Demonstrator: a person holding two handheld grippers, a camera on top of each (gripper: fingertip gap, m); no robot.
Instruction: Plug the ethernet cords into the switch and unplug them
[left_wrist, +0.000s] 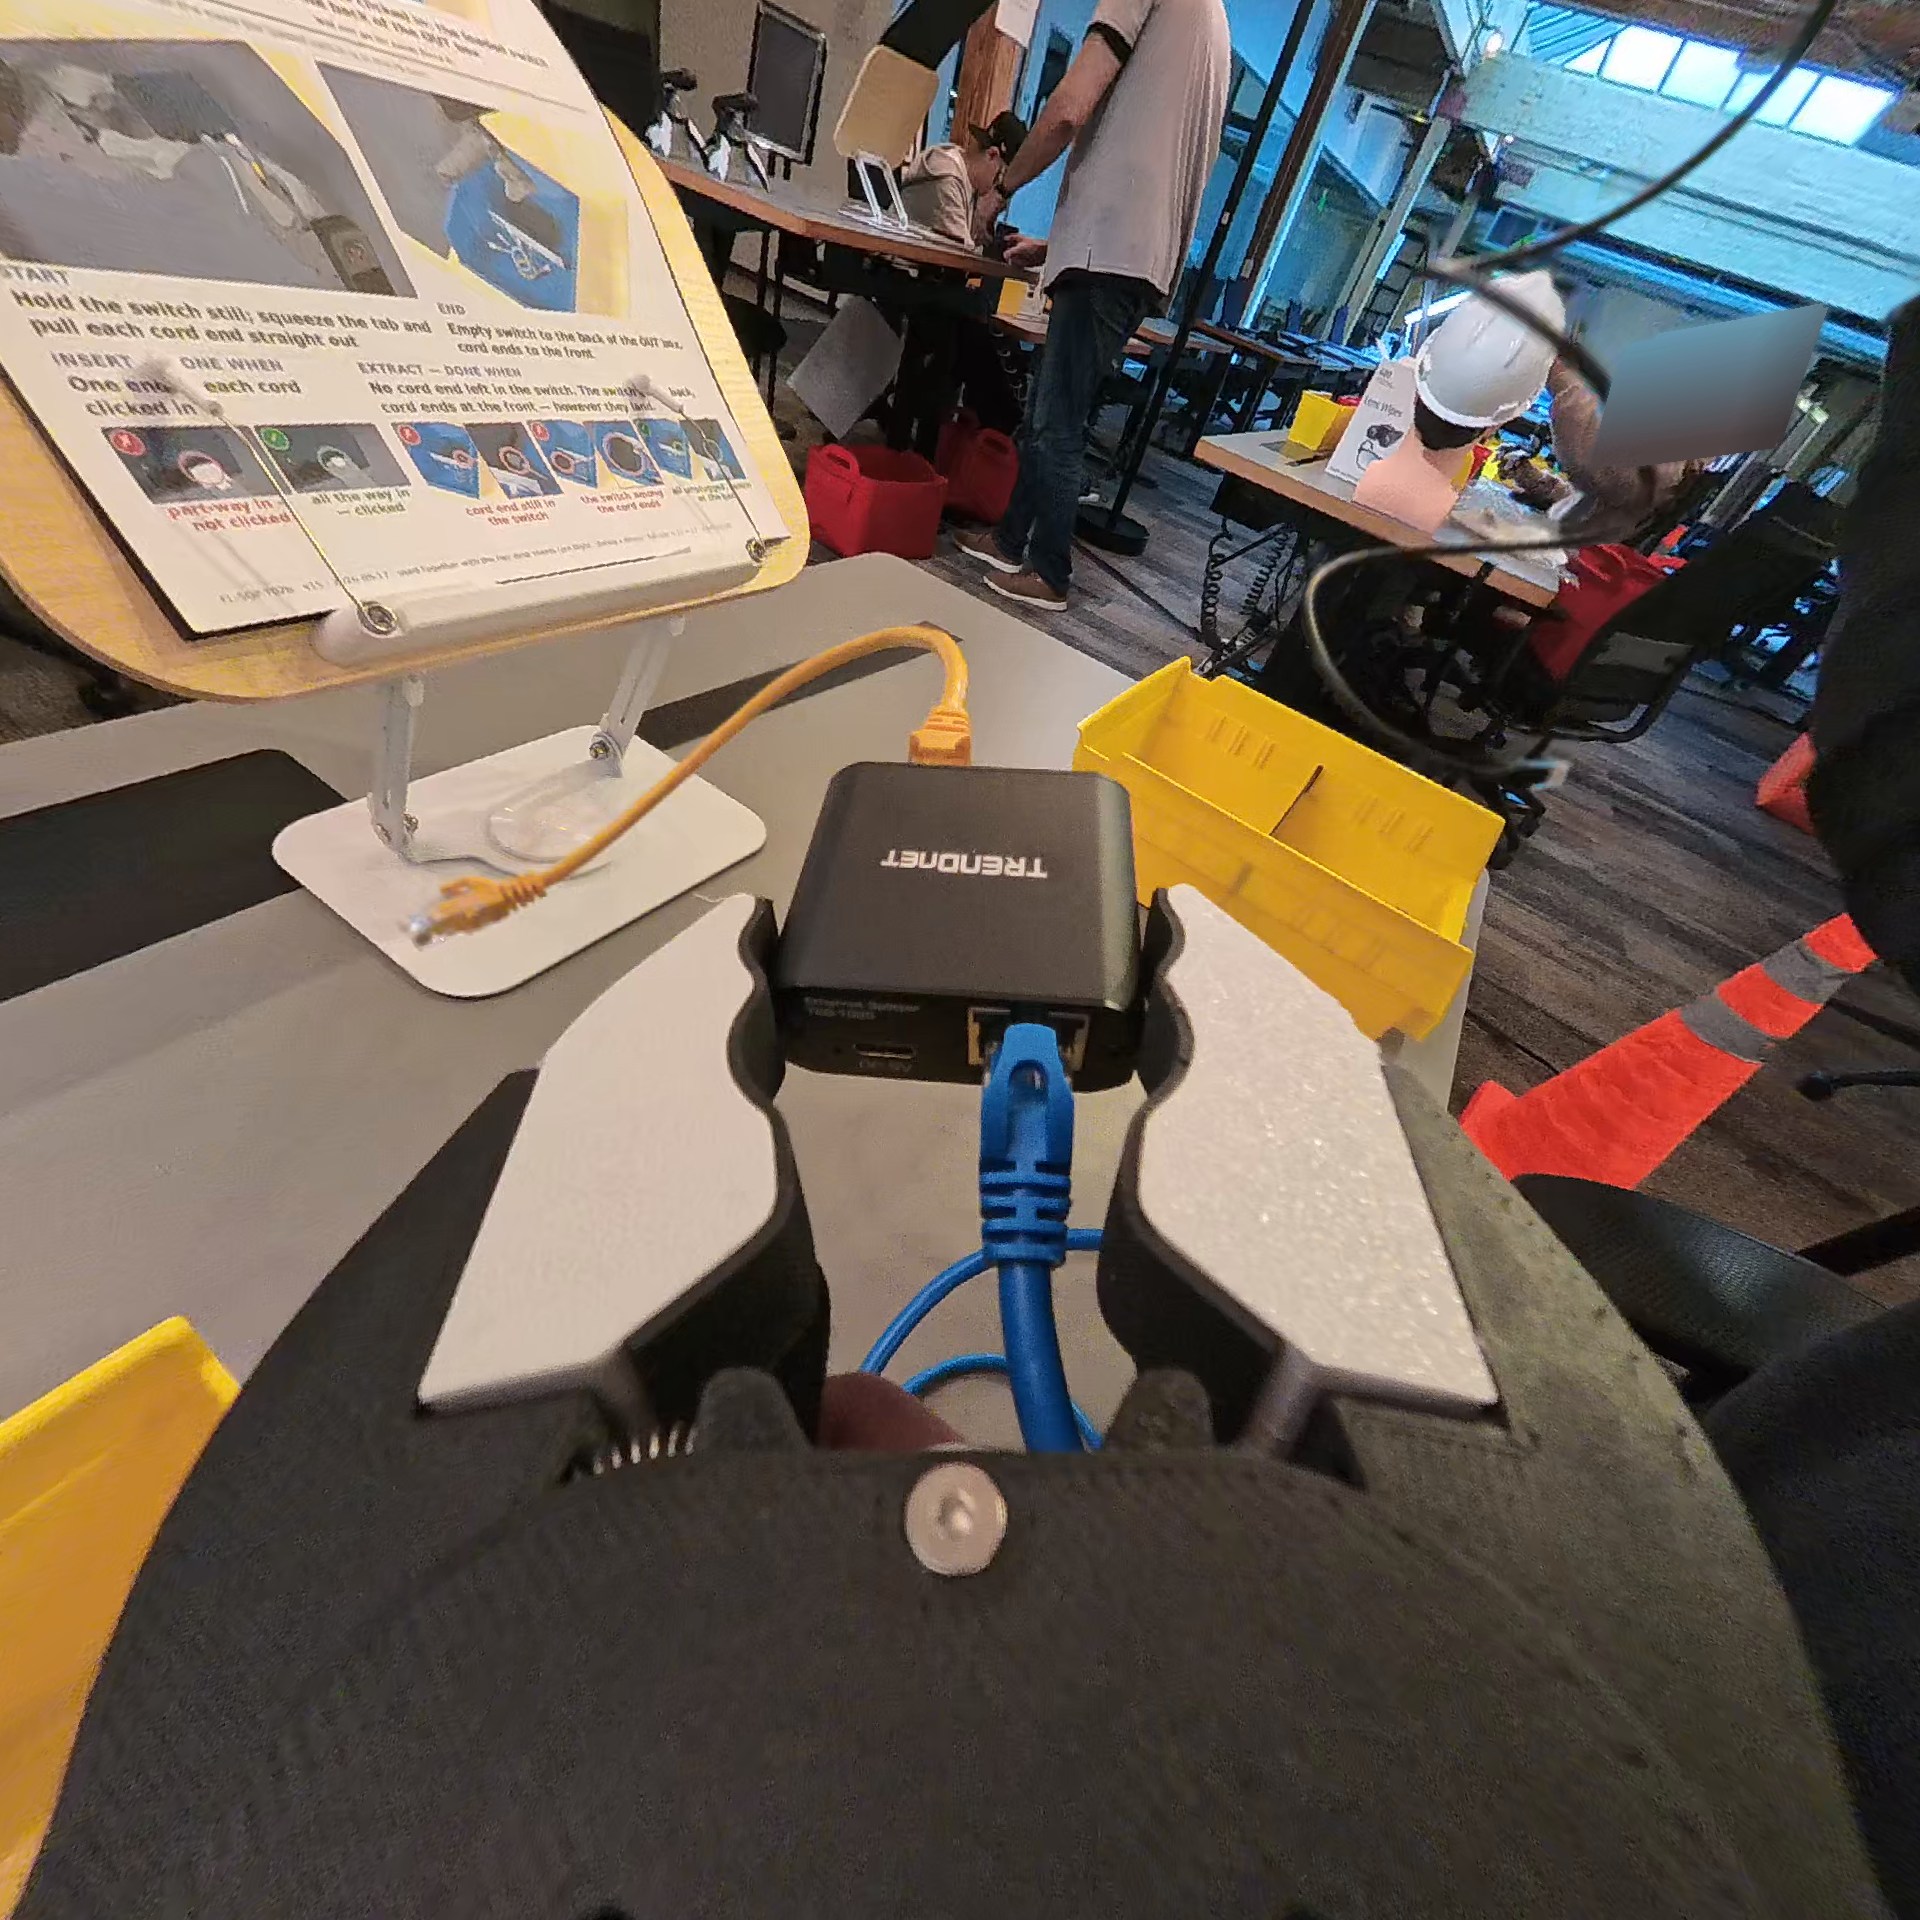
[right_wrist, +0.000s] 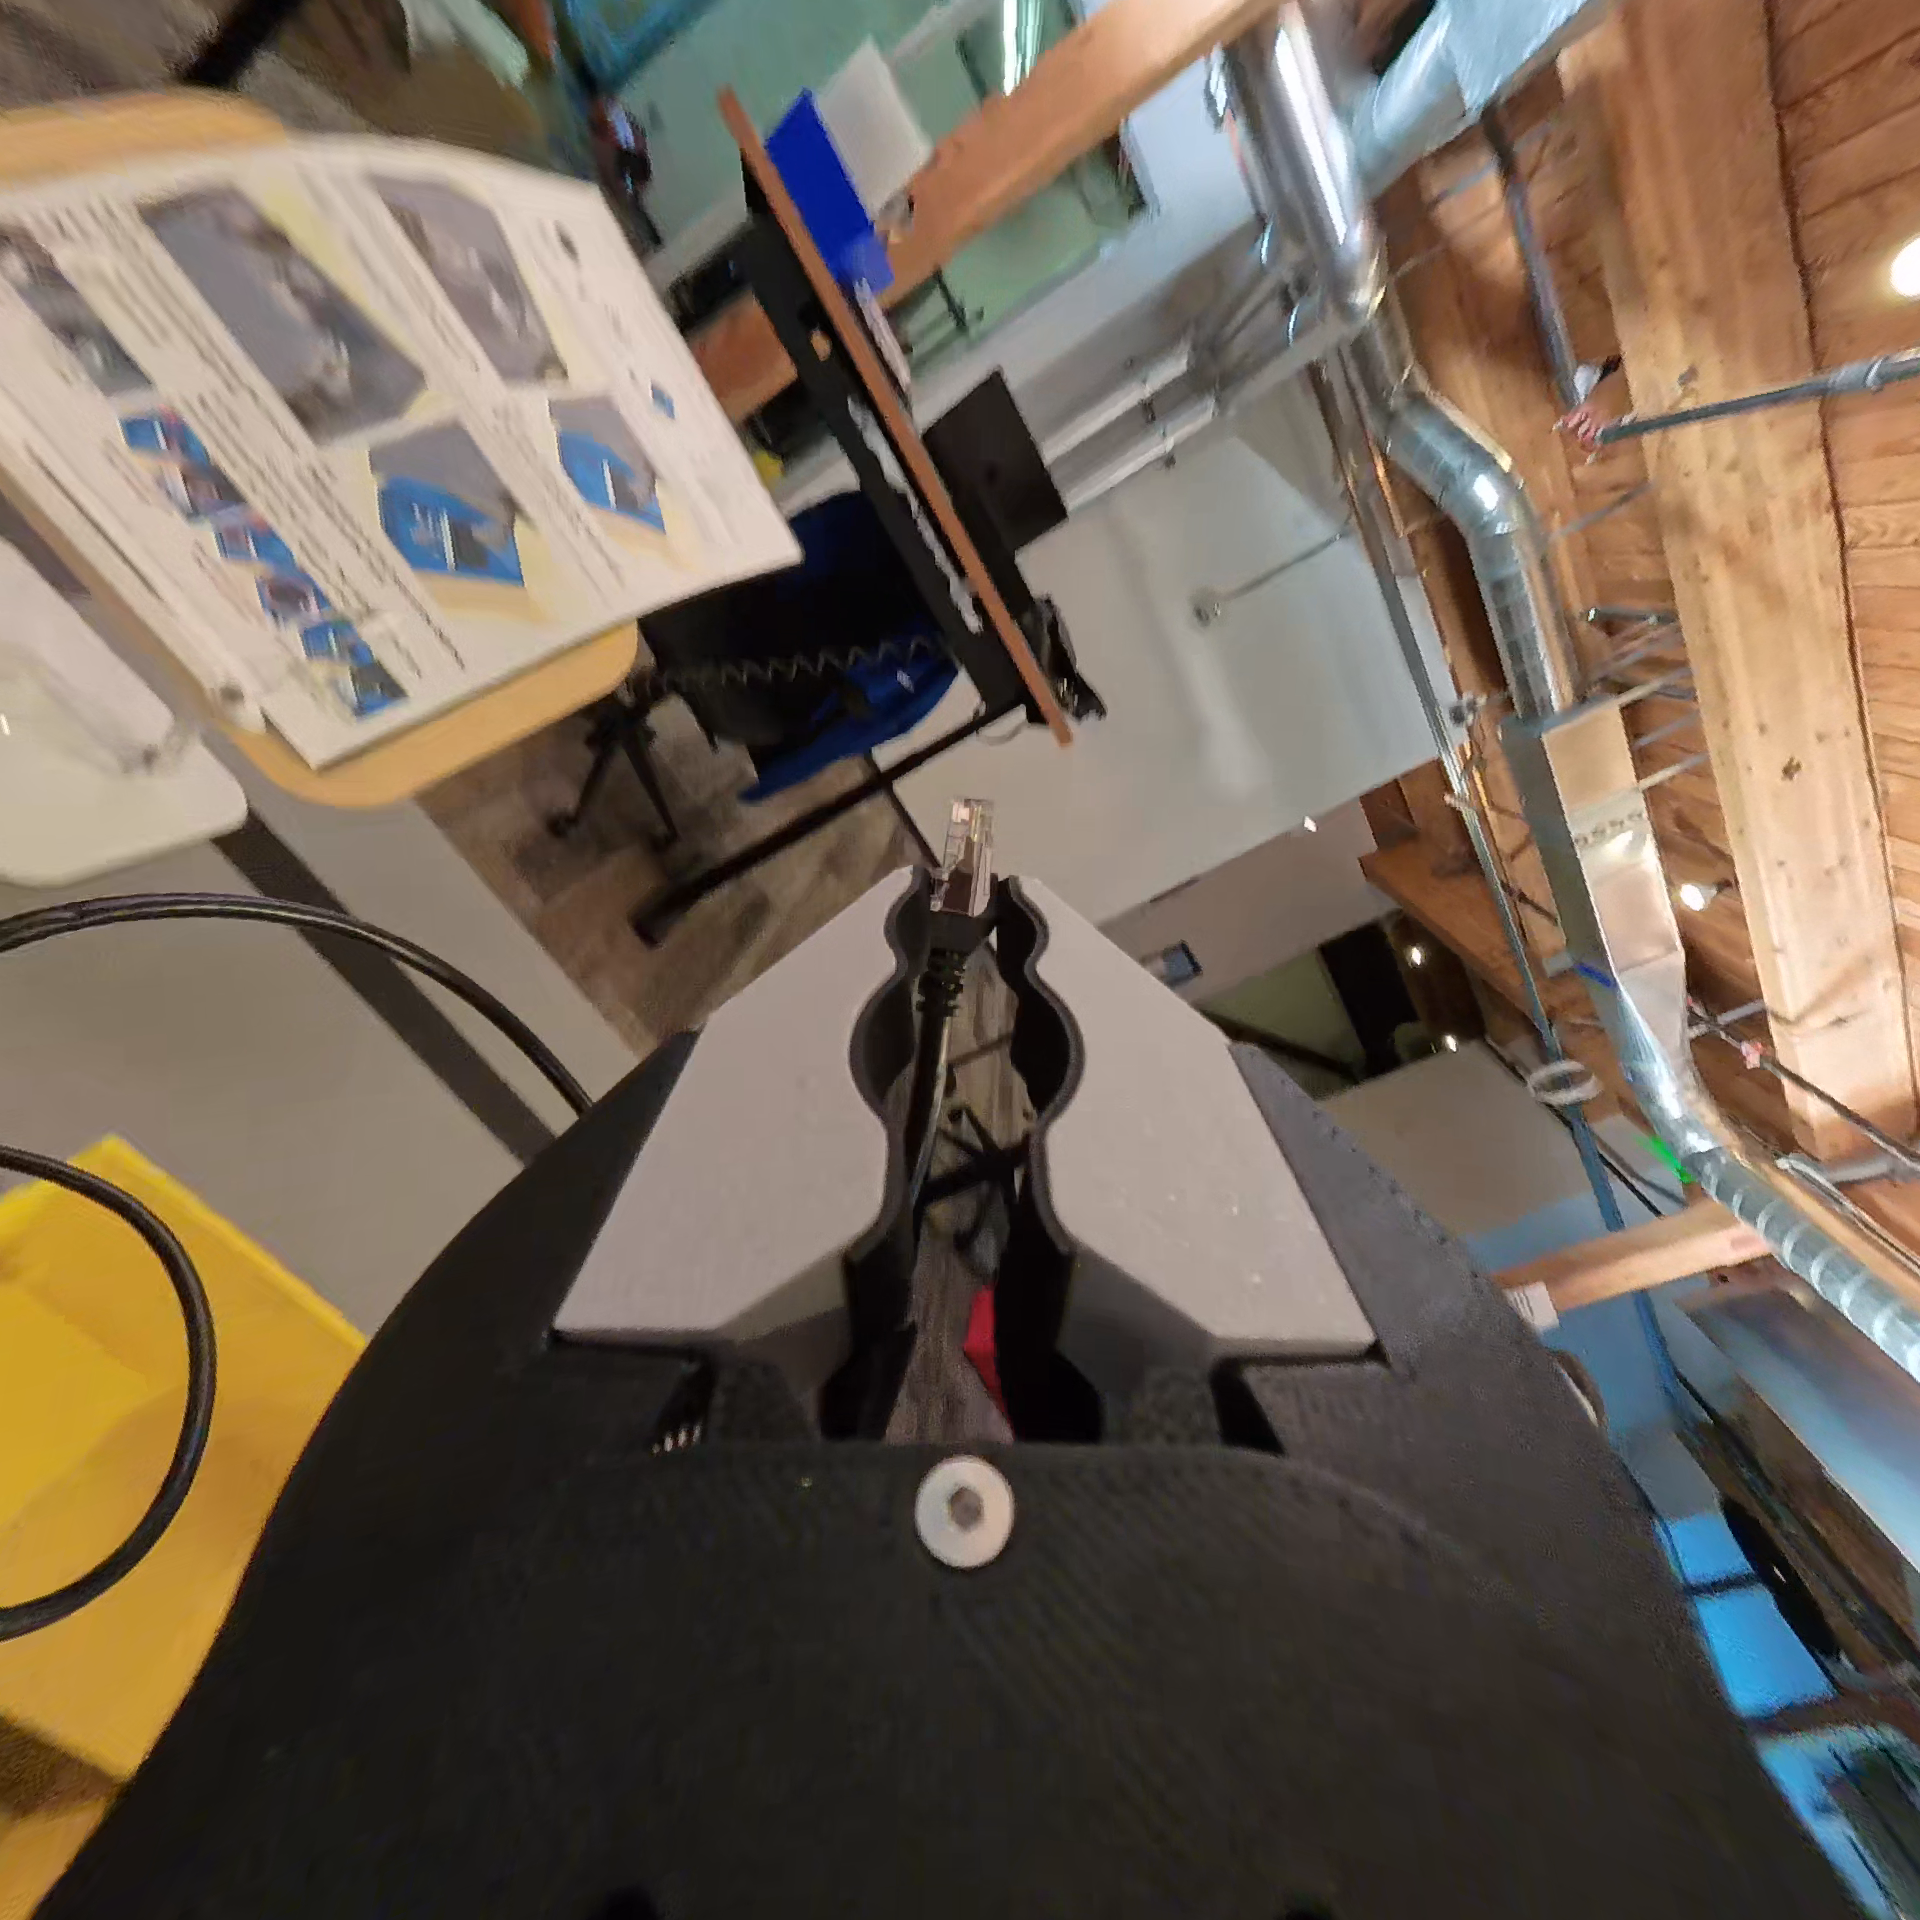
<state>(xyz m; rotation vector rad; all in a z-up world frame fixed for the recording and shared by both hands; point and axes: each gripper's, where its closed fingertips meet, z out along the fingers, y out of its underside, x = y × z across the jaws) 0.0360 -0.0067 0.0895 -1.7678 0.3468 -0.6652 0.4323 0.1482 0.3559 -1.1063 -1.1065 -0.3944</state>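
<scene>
1. Clamping the small black metal ethernet switch (left_wrist: 956, 883) from both sides, the left gripper (left_wrist: 956, 961) is pressing its grey-padded black fingers against the box's side walls and holding it on the grey tabletop (left_wrist: 208, 1091).
2. Sitting in the near-side port between those fingers is the blue ethernet cord (left_wrist: 1023, 1164), its plug seated and its slack looping back toward the gripper's body.
3. Leaving the switch's far side is the orange ethernet cord (left_wrist: 727, 743), plugged in there; its free plug is lying on the white base of the wooden instruction stand (left_wrist: 416, 312).
4. Standing just beside the switch is a yellow plastic bin (left_wrist: 1288, 842).
5. Pinching the black ethernet cord (right_wrist: 940, 987) just behind its clear plug (right_wrist: 964, 847), the right gripper (right_wrist: 961, 904) is nearly pressed together and is pointing the plug away from the table, tilted toward the ceiling.
6. Judging ahead: the plug is sticking out well past the fingertips, so it could twist in the pinch and jam at the port's edge; a push against the lightly wedged switch could also slide it out of the left grip.
</scene>
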